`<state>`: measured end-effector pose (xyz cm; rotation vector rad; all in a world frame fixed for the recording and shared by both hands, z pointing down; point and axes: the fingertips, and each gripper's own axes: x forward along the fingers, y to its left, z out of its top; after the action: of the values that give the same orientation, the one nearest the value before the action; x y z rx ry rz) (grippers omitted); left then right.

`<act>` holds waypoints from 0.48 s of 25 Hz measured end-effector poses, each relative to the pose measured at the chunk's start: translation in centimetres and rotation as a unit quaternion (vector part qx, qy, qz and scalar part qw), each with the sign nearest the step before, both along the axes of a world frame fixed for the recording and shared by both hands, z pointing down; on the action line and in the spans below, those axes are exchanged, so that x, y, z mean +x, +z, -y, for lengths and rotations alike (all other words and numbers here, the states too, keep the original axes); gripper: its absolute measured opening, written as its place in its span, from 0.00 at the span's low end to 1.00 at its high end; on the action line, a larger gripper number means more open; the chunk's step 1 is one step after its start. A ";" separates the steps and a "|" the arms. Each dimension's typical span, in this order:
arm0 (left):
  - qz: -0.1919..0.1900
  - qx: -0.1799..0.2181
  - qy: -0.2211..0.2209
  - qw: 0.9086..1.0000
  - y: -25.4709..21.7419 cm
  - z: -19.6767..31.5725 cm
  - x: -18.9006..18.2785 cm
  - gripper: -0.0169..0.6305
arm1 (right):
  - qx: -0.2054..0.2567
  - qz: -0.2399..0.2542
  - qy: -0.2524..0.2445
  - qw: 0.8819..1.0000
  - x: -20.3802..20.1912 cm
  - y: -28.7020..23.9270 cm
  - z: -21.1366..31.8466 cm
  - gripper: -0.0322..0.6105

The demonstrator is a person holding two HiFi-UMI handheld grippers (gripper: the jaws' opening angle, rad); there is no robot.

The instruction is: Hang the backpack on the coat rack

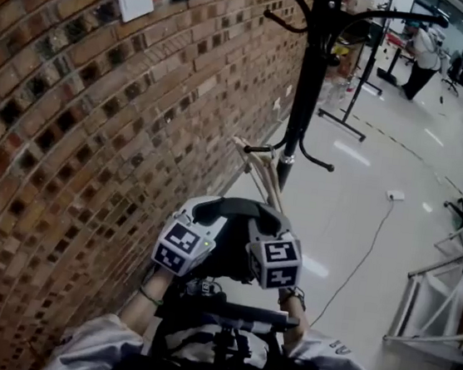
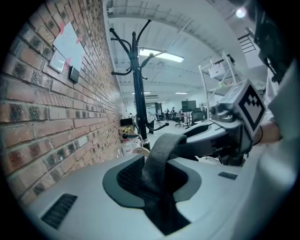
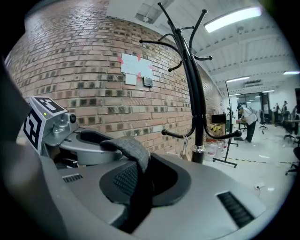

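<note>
Pinching the strap [image 1: 236,212] at both ends, I have my left claw [image 1: 191,227] clamped on it at about 10 o'clock of the backpack [image 1: 227,263]. My right claw [image 1: 268,238] is clamped on it at about 2 o'clock, and the loop arches between them. Each claw's own view shows the dark webbing running through the closed jaws and off toward the other claw, so neither is empty.

I judge the two-point hold is there to keep the loop spread wide, giving an easy opening to drop over a hook, and to share the bag's weight. The bag's bulk drops away under the claws toward 6 o'clock, close to my body.

The rack [image 1: 309,81] stands at 12 o'clock, well apart from the claws and close beside the brick wall [image 1: 97,122] at 9 o'clock. Its low hooks [image 1: 316,163] are nearest; the top hooks [image 1: 395,13] curve out high above. The backpack is on no hook yet, so this looks like the carry stage. Next comes raising the loop to a hook's tip, minding the wall.
</note>
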<state>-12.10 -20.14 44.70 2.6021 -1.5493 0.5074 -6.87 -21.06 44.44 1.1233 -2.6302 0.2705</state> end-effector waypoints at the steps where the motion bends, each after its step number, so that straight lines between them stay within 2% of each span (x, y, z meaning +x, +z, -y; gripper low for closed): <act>1: 0.002 0.002 0.007 1.000 -0.2 0.8 -0.5 0.16 | 0.001 -0.001 0.006 1.000 -0.5 -0.1 0.7 0.13; 6: 0.011 0.009 0.044 0.999 -1.0 4.9 -2.4 0.16 | 0.002 -0.007 0.035 0.999 -2.5 -0.8 4.3 0.13; 12: 0.010 0.009 0.079 0.997 -1.4 9.9 -3.1 0.16 | 0.001 -0.024 0.071 0.997 -2.9 -1.1 8.8 0.13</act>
<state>-15.18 -30.05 43.28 2.7556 -1.3668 0.5364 -9.78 -29.89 43.34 1.3028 -2.5141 0.2662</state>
